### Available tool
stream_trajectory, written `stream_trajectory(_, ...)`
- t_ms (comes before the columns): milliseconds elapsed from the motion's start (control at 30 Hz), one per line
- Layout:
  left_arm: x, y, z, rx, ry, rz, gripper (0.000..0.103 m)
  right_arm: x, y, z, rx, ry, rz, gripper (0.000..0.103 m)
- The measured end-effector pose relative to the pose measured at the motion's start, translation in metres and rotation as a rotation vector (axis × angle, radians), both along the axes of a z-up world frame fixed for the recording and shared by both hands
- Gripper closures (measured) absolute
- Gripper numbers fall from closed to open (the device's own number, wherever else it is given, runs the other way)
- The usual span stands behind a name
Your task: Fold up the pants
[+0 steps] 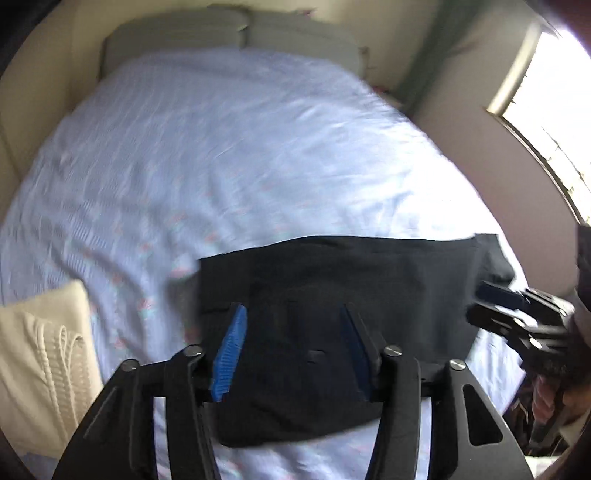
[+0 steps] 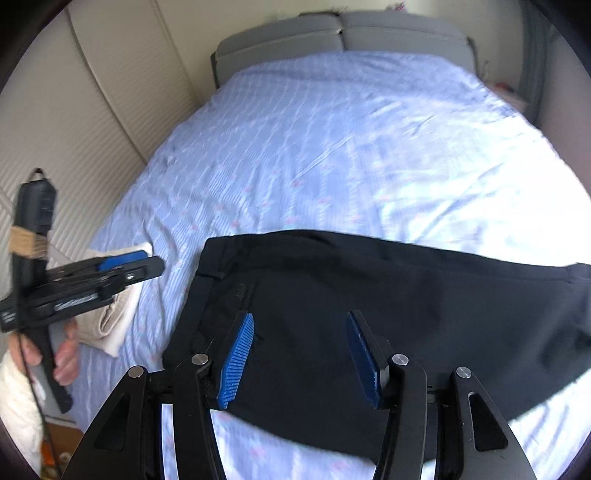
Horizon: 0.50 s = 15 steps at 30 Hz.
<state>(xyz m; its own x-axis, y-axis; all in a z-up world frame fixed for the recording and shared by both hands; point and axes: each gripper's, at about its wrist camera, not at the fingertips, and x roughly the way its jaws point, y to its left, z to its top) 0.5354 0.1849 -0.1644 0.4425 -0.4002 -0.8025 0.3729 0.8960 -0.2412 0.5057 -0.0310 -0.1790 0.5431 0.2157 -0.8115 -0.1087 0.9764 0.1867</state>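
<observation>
Nearest in each wrist view, the left gripper and the right gripper hang above the bed with their blue pads parted and nothing between them. Below both lie the black pants, folded into a broad dark rectangle flat on the pale blue bedspread, clear of the pads. The waistband end lies toward the left of the right wrist view, and the far right end runs out of frame. To the left of the pants, near the bed's edge, sits a cream folded cloth, possibly a knitted garment, though blur makes that uncertain. Farther off, the bedspread stretches bare to grey pillows at the headboard.
</observation>
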Motion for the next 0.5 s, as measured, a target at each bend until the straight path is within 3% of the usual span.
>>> stream_trajectory(133, -0.047, -0.061, 0.039, -0.043, -0.035, -0.078, 0.047, -0.046, -0.047, 0.038, -0.029, -0.052, -0.055, 0.049)
stream_trajectory(300, -0.09, -0.153, 0.062, -0.077, -0.038, -0.168, 0.045, -0.099, -0.132, 0.073, -0.027, -0.098, -0.16, 0.049)
stream_trajectory(400, -0.112, -0.213, 0.072, -0.097, -0.043, -0.196, 0.043, -0.121, -0.186, 0.085, -0.043, -0.126, -0.21, 0.047)
stream_trajectory(500, -0.131, -0.277, 0.074, -0.066, -0.076, -0.178, 0.04, -0.141, -0.253, 0.088, -0.064, -0.146, -0.253, 0.046)
